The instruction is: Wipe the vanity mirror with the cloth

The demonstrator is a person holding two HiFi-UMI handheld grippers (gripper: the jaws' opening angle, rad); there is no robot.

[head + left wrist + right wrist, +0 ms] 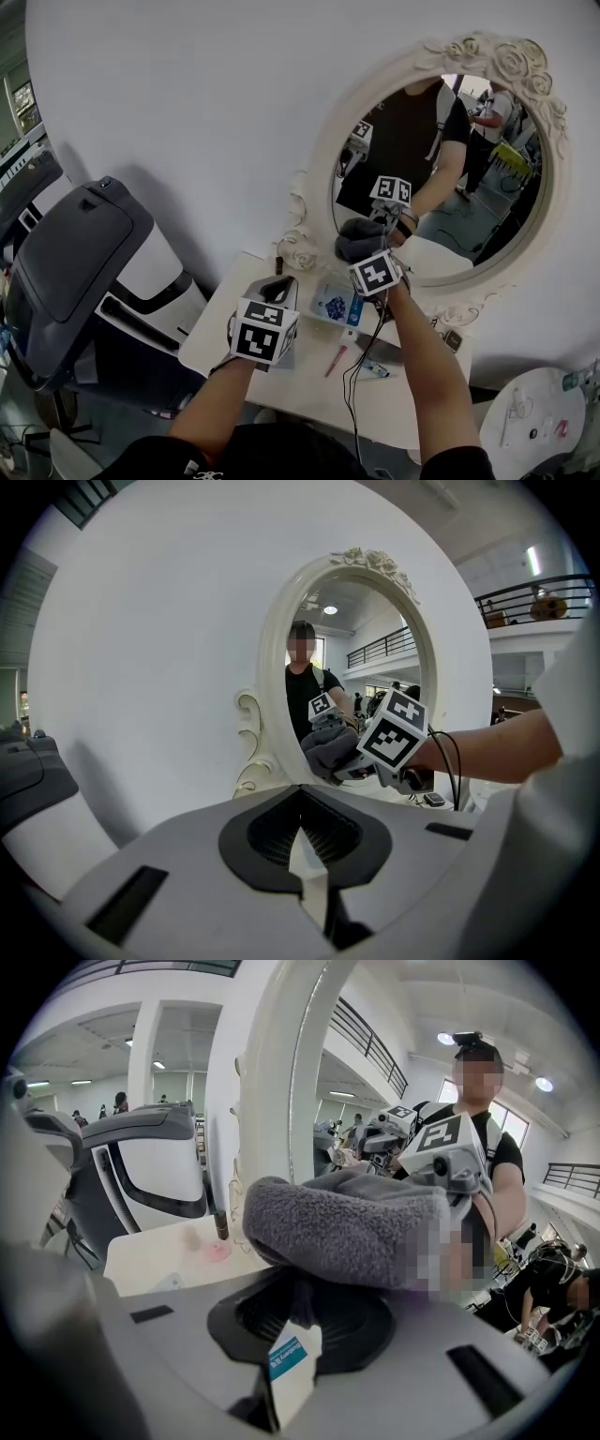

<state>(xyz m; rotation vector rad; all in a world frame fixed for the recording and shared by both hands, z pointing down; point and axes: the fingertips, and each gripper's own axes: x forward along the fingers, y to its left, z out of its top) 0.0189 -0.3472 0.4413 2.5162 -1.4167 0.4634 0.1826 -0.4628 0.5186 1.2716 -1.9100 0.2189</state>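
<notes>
Bright, even indoor light. Lamps [542, 1083] glow in the mirror [281, 1072], above and right of the right gripper [295, 1335]. Wall [187, 112] shades greyer well left of it. Gripper views: strong fisheye bending, black corners. Cloth [347, 1227] in its jaws slightly soft; gripper body nearest the lens blurred.

Cloth [347, 1227] showing dark grey, fuzzy; white tag [292, 1361] carrying blue print. Mirror frame [497, 58] showing cream-white, carved roses. Left gripper [305, 855] and right gripper [295, 1330] showing pale grey bodies, black pads; cubes wearing black-and-white squares. Tabletop [281, 375] showing white. Pen [336, 359] showing red; packet [335, 305] showing blue pattern. Wall [206, 94] showing white.
</notes>
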